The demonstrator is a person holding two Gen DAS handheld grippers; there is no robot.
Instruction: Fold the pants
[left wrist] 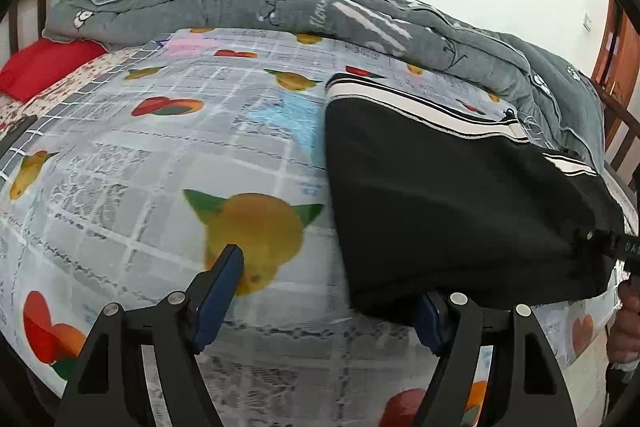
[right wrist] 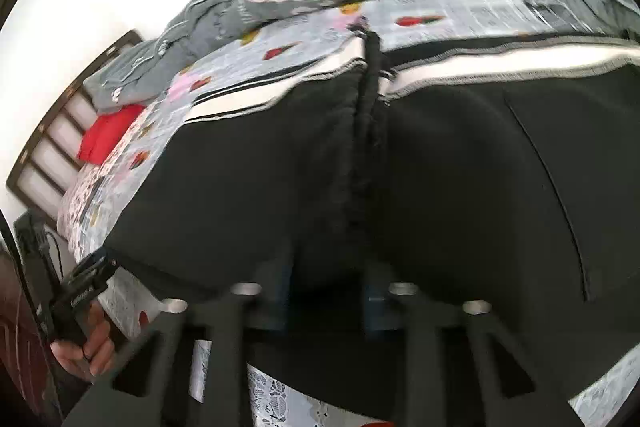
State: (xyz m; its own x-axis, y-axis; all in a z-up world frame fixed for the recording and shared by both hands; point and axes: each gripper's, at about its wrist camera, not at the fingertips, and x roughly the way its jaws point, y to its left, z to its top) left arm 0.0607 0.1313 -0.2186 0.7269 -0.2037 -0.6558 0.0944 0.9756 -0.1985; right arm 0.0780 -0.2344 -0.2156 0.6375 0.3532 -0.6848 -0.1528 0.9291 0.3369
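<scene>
Black pants (left wrist: pixel 452 195) with white side stripes lie folded on the fruit-print bed sheet (left wrist: pixel 160 155), right of centre in the left wrist view. My left gripper (left wrist: pixel 332 287) is open; its left finger (left wrist: pixel 224 279) is over the sheet and its right finger (left wrist: pixel 430 323) is tucked under the pants' near edge. In the right wrist view the pants (right wrist: pixel 400 167) fill the frame, blurred. My right gripper (right wrist: pixel 328 291) is at the pants' near edge with fabric between and over its fingers. It also shows in the left wrist view (left wrist: pixel 616 247), pinching the pants' right end.
A grey quilt (left wrist: pixel 320 7) is bunched along the far side of the bed. A red pillow (left wrist: pixel 36 71) lies at the headboard (right wrist: pixel 52 143). A wooden door (left wrist: pixel 616 55) stands at far right. The left gripper in a hand (right wrist: pixel 80 307) shows at lower left.
</scene>
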